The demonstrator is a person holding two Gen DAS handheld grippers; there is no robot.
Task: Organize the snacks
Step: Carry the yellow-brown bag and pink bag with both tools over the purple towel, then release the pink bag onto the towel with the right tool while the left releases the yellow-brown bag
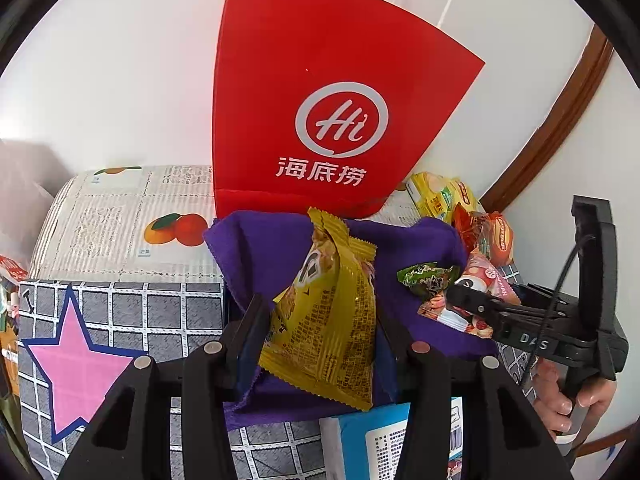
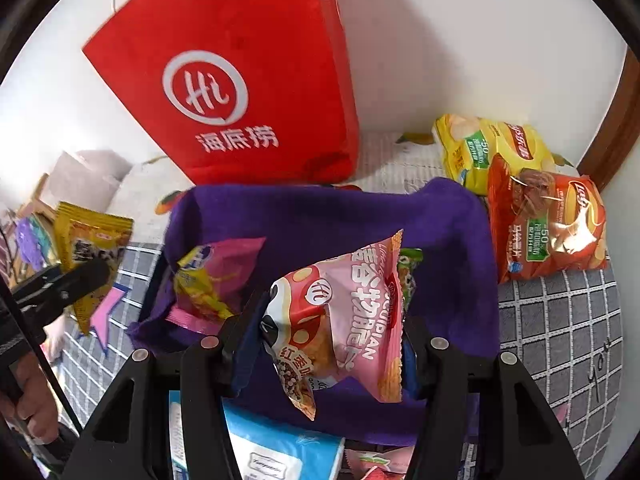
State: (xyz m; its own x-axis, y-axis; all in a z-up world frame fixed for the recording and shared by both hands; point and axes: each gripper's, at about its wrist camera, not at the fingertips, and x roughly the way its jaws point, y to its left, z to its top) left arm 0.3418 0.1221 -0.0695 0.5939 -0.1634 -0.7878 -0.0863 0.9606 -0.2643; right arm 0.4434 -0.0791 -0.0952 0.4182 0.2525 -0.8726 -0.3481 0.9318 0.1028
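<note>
The tall red paper bag [image 2: 240, 80] blocks the top middle; the open purple felt basket [image 2: 320, 216] below has room inside.

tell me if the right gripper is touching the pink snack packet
Touching. The right wrist view shows the right gripper with its fingers closed against both sides of the pink snack packet, holding it above the purple bin.

The supporting surface is a table [image 2: 560, 320] under a grey grid-pattern cloth with a pink star [image 1: 76, 360] at 8 o'clock in the left wrist view. A newspaper-print sheet with fruit pictures [image 1: 120, 220] covers the far part. On it, at 12 o'clock, stands a red paper bag [image 2: 240, 80]. In front sits a purple fabric bin [image 2: 320, 220]. At 2 o'clock lie a yellow chip bag [image 2: 488, 148] and a red chip bag [image 2: 548, 224], overlapping. A blue tissue pack [image 2: 276, 448] lies at 6 o'clock.
</note>
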